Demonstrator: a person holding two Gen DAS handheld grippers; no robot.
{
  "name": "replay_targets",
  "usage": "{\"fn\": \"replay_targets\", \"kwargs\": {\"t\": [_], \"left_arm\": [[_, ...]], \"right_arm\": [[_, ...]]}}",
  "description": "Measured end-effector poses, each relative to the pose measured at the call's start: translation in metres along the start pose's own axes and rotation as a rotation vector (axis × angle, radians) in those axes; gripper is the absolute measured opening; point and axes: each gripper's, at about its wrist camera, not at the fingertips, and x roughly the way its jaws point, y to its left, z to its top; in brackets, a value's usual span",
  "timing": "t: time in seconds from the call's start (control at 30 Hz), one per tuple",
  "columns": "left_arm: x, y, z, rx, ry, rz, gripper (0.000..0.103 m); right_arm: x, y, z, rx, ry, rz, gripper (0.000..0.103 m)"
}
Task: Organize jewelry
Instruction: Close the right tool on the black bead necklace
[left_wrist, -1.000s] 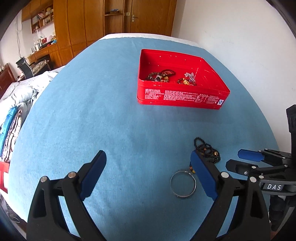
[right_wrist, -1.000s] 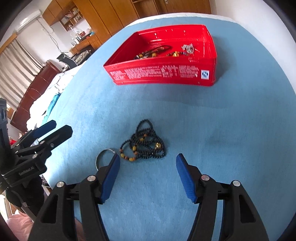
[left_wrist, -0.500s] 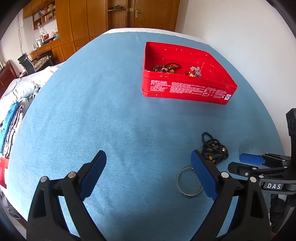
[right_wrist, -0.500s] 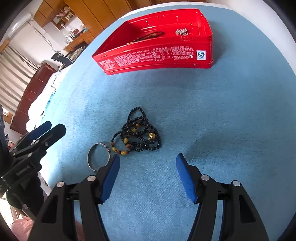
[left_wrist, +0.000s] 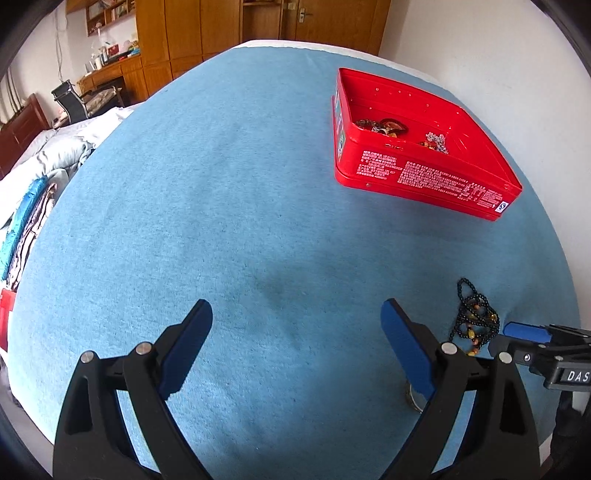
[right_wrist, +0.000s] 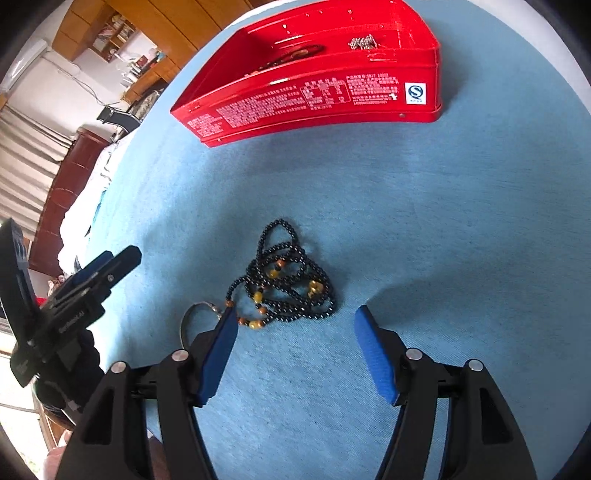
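A black bead necklace with amber beads (right_wrist: 284, 284) lies bunched on the blue cloth, just ahead of my open right gripper (right_wrist: 295, 321); it also shows in the left wrist view (left_wrist: 474, 317). A silver bangle (right_wrist: 192, 321) lies left of it, partly hidden by my right gripper's left finger; in the left wrist view (left_wrist: 413, 400) only a sliver shows behind my right finger. A red tin (right_wrist: 317, 99) with several jewelry pieces stands farther back (left_wrist: 421, 177). My left gripper (left_wrist: 297, 332) is open and empty over bare cloth, left of the necklace.
The blue cloth (left_wrist: 221, 203) covers the table. A white wall runs along the right (left_wrist: 498, 48). Bedding (left_wrist: 40, 162) and wooden cabinets (left_wrist: 207, 26) lie beyond the table's left and far edges.
My left gripper has swung left, so the tin, necklace and bangle have shifted right in its view. My right gripper has moved closer to the necklace.
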Motion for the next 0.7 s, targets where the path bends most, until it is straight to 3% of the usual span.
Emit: {"fn": "replay_targets", "kwargs": {"t": [0.2, 0.37, 0.47, 0.7], "left_arm": [[0.005, 0.001, 0.003, -0.007, 0.011, -0.012, 0.092], [0.008, 0.001, 0.003, -0.01, 0.025, -0.025, 0.092], [0.009, 0.002, 0.003, -0.013, 0.026, -0.028, 0.092], [0.009, 0.002, 0.003, -0.016, 0.034, -0.037, 0.092]], "right_arm": [[0.009, 0.012, 0.009, -0.032, 0.02, -0.01, 0.067], [0.017, 0.024, 0.017, -0.084, 0.024, -0.046, 0.075], [0.023, 0.033, 0.019, -0.12, 0.024, -0.085, 0.08], [0.035, 0.056, 0.013, -0.24, 0.009, -0.219, 0.079]]}}
